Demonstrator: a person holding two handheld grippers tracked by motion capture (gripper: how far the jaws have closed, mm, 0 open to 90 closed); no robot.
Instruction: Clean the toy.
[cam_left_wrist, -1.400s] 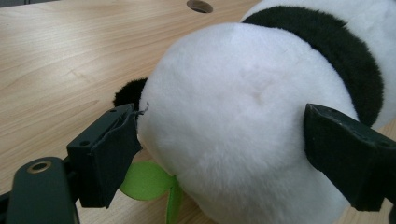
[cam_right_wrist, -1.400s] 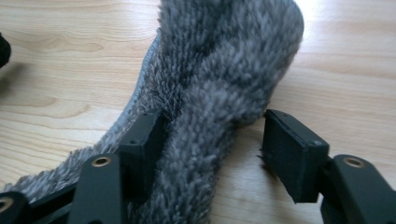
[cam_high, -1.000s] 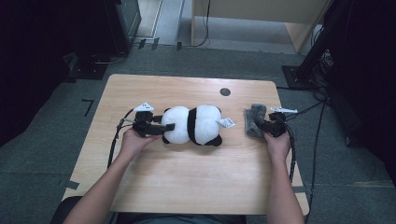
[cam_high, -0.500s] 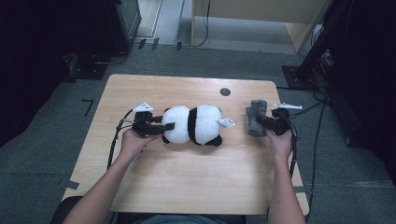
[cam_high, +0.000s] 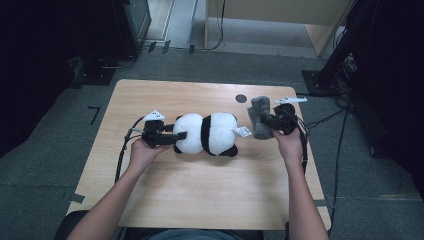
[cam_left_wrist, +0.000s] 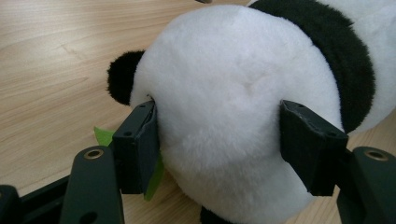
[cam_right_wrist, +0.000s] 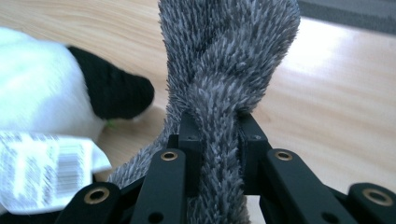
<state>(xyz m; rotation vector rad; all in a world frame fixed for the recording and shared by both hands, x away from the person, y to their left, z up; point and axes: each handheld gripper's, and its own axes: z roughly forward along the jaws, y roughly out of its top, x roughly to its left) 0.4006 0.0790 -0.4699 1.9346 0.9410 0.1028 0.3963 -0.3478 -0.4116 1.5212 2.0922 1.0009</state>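
A black-and-white plush panda (cam_high: 210, 132) lies on its side across the wooden table (cam_high: 200, 200). My left gripper (cam_high: 180, 136) is at its left end. Its jaws have just been closing on the panda's white head (cam_left_wrist: 233, 93), and the pads (cam_left_wrist: 140, 140) press into the fur on both sides. My right gripper (cam_high: 265, 120) is lifted off the table past the panda's right end, shut on a grey fuzzy cloth (cam_high: 260, 117). That cloth (cam_right_wrist: 229, 56) stands pinched between the right gripper (cam_right_wrist: 218, 135) jaws. The panda's white label (cam_right_wrist: 42, 163) hangs near it.
A small black round hole (cam_high: 241, 98) sits in the table's far right part. A green bit (cam_left_wrist: 103, 135) pokes out under the panda's head. Cables (cam_high: 330, 117) trail off the right edge to the floor. Dark furniture (cam_high: 125, 25) stands beyond the far edge.
My right gripper has risen with the grey cloth and shifted a little toward the panda. The left gripper stayed at the panda's head.
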